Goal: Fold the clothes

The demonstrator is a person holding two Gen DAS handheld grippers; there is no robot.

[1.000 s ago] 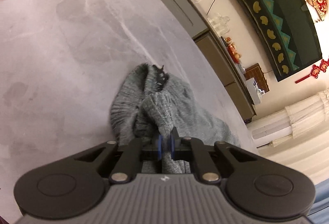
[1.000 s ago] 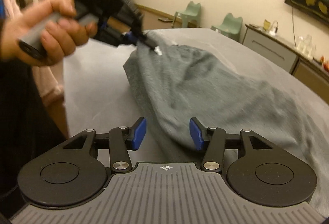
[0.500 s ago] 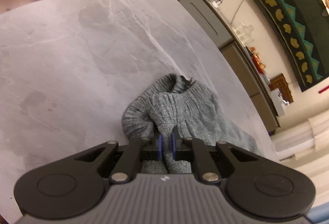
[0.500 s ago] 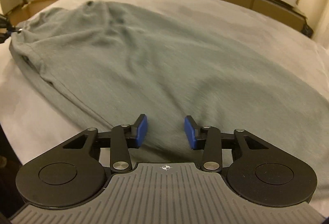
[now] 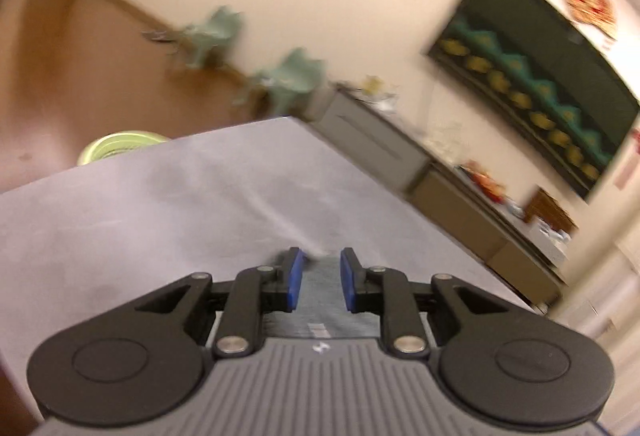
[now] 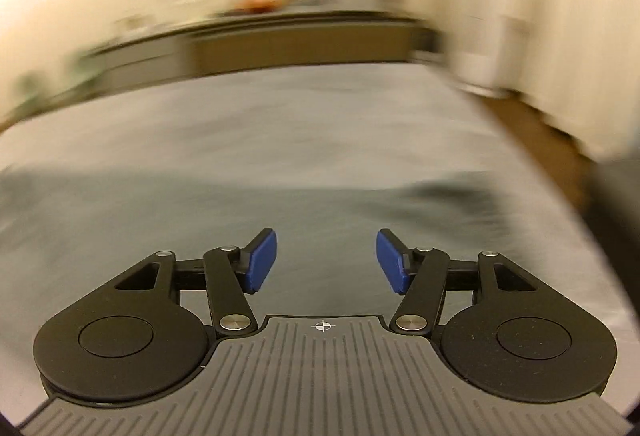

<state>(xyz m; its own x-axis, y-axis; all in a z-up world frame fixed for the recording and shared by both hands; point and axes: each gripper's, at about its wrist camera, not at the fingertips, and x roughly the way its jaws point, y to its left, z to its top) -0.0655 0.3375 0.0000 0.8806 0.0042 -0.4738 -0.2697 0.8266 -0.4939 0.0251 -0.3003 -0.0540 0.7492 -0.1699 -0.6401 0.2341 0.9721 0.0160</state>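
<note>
Left gripper (image 5: 319, 284): fingers (image 5: 294, 280) parted by a narrow gap, nothing pinched between the blue pads. A strip of the grey garment (image 5: 320, 300) shows through that gap, lying on the tabletop (image 5: 160, 203) directly below and just ahead of the fingertips. Whether the pads touch the cloth, can't tell. Only that small patch of it is visible in the left wrist view; the gripper body covers the rest.

Right gripper (image 6: 326, 266): fingers (image 6: 262, 266) spread wide, holding nothing. It sits over the grey garment (image 6: 280, 203), which lies flat and spread across the near part of the tabletop (image 6: 320, 107), from the left edge of the view across to a darker fold on the right. Can't tell if the pads touch the fabric. Heavy motion blur here, so no fabric detail is readable.

Background, left wrist view: a green round bin (image 5: 116, 145) on the brown floor past the far tabletop edge, two pale green chairs (image 5: 288, 71) against the wall, a long low sideboard (image 5: 400, 163) with clutter on top, and a dark wall panel (image 5: 540, 83) with a teal and gold pattern above it. Red ornaments hang on the wall near the panel.
</note>
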